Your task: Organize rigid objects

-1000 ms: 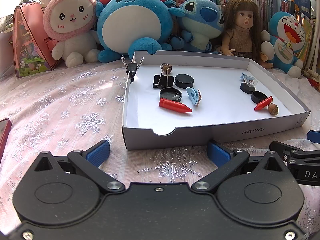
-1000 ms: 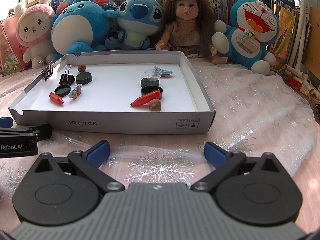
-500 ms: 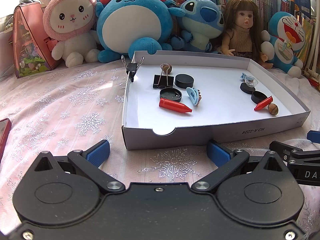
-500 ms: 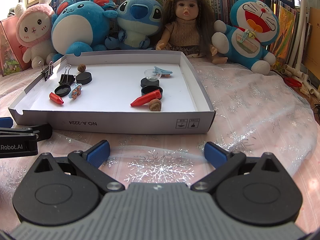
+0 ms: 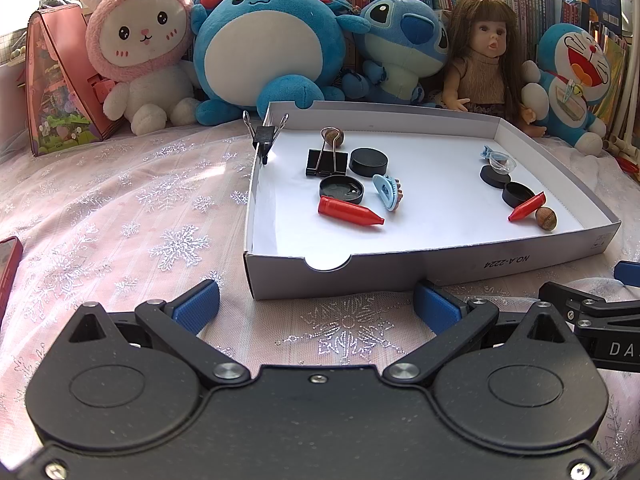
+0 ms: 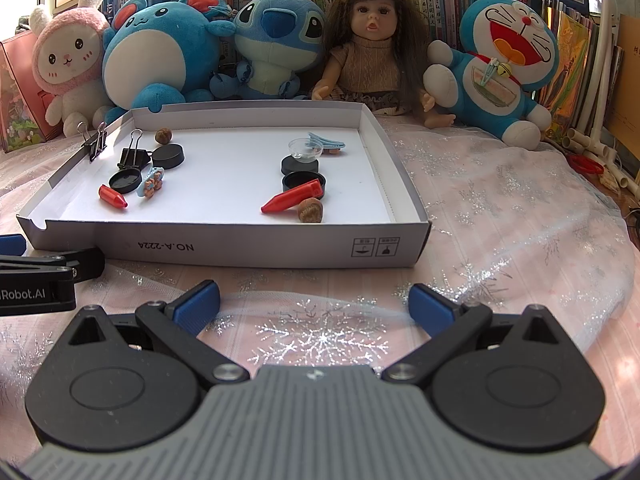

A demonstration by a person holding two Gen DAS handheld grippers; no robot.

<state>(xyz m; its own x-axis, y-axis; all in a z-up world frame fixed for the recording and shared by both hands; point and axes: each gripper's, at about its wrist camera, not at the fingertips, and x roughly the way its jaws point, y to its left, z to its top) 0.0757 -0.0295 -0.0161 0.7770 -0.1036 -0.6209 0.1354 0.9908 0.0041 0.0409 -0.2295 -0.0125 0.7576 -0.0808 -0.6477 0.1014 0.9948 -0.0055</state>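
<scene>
Looking across the snowflake-patterned surface (image 5: 120, 208), I see the white cardboard tray (image 5: 440, 260) lying just ahead of both hand-held grippers, with plush toys (image 6: 168, 52) lined up behind it. My left hand-held gripper (image 5: 318, 304) and right hand-held gripper (image 6: 314, 300) both sit wide apart over the cloth, gripping nothing. Inside the tray lie two red crayons (image 5: 348, 211), black round lids (image 5: 368, 162), a black binder clip (image 5: 326, 161), a blue hair clip (image 5: 387, 191) and a brown nut (image 5: 546, 218)
</scene>
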